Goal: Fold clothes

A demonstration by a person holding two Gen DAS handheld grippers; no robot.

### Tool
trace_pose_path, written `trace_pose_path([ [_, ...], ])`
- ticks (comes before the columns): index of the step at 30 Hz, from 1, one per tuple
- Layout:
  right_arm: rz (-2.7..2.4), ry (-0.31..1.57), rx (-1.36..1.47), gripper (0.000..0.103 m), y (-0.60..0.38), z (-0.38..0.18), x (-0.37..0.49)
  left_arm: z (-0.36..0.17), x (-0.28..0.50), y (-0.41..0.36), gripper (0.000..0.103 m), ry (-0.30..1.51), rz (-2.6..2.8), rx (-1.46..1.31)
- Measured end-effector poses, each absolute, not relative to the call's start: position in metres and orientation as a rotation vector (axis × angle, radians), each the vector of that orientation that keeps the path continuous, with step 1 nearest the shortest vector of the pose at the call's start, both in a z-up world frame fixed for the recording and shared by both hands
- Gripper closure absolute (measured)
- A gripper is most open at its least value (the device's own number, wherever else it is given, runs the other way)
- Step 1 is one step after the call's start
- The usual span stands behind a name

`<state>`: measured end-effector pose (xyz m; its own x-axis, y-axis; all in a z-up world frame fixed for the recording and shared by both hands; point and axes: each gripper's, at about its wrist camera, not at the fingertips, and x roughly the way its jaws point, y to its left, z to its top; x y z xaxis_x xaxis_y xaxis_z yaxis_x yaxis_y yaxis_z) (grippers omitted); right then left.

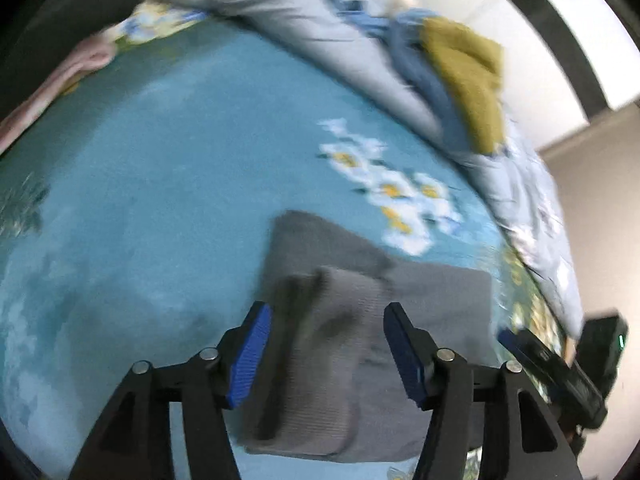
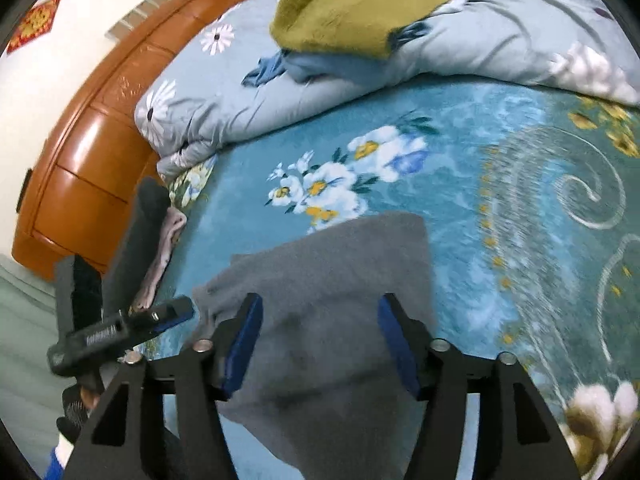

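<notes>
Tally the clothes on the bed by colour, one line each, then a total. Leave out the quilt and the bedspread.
Grey: 1, the folded garment in front of both grippers.
Olive: 1, on the quilt.
Blue: 1, under the olive one.
Pink: 1, at the bed's edge.
Dark grey: 1, beside the pink one.
Total: 5

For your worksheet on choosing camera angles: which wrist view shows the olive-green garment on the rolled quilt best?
The right wrist view: the olive-green garment fills the top of the picture, sharp, lying on the quilt. The left wrist view shows it smaller, motion-blurred, near the upper right.
</notes>
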<state>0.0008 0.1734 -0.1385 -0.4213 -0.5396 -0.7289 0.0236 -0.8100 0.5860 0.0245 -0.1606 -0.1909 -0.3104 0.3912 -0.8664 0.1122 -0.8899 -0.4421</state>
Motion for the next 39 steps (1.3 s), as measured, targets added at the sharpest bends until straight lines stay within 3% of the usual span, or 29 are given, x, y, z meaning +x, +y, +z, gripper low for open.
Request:
trace_pose_path([
  [5,-2.234,-0.891,1.516,0.038,0.2,-0.167,0.017,-0.227,0.018,-0.171,0.033,-0.72,2.226,-1.927],
  [13,-2.104,-1.08,1.549,0.038,0.198,-0.201,0.02,-0.247,0.022,-0.182,0.032,-0.975,2.098,-1.935],
  [19,-2.071,-1.114,1.554,0.038,0.193,-0.205,0.011,-0.249,0.028,-0.191,0.032,-1.141,2.027,-1.89],
  [30,-2.059,-1.115,1.589,0.038,0.19,-0.207,0.015,-0.248,0.033,-0.163,0.032,-0.953,1.996,-1.927],
  [32,-2.06,-1.126,1.596,0.038,0.19,-0.207,0.015,-0.247,0.034,-0.163,0.037,-0.941,2.001,-1.924],
  [35,-2.079,-1.143,1.604,0.04,0.188,-0.206,0.014,-0.246,0.035,-0.161,0.052,-0.91,2.015,-1.921],
  [39,-2.114,-1.127,1.619,0.05,0.182,-0.202,0.012,-0.238,0.038,-0.154,0.064,-0.805,2.058,-1.911],
])
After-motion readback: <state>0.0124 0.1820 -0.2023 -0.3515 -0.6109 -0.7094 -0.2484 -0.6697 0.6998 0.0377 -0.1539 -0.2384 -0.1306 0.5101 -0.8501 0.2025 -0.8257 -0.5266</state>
